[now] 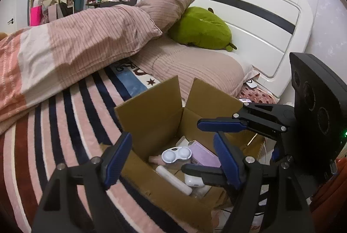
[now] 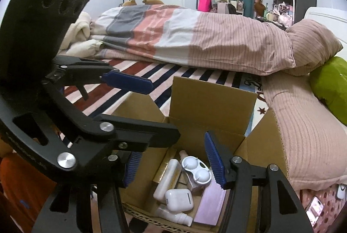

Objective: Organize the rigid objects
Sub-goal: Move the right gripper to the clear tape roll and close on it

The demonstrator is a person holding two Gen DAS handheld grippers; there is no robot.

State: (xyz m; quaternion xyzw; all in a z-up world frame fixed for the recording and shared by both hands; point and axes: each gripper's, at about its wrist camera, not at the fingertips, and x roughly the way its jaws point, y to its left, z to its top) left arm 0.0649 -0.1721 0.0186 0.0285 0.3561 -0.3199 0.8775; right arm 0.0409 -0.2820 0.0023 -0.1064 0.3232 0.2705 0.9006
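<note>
I see one open cardboard box (image 1: 151, 115) on the bed's striped blanket (image 1: 71, 124), its flaps standing up.

Left gripper (image 1: 173, 159): jaws released and empty, spread over the box opening. Between and below them lie the contents.

Right gripper (image 2: 171, 168): jaws released and empty, also above the opening. In the left wrist view it enters from the right, with one finger (image 1: 221, 125) above the box and the other reaching down into it.

Contents counted from the right wrist view, left to right under the jaws:
- one white tube (image 2: 167, 178);
- one small white bottle (image 2: 175, 216);
- one white earbud case (image 2: 179, 199);
- one white two-cup lens case (image 2: 196, 170), resting on a pinkish box;
- one lilac flat box (image 2: 211, 203), just beside the right jaw.

Beyond the jaws I count two striped pillows (image 1: 167, 5) and one green plush (image 1: 201, 27) against the headboard (image 1: 249, 16).
</note>
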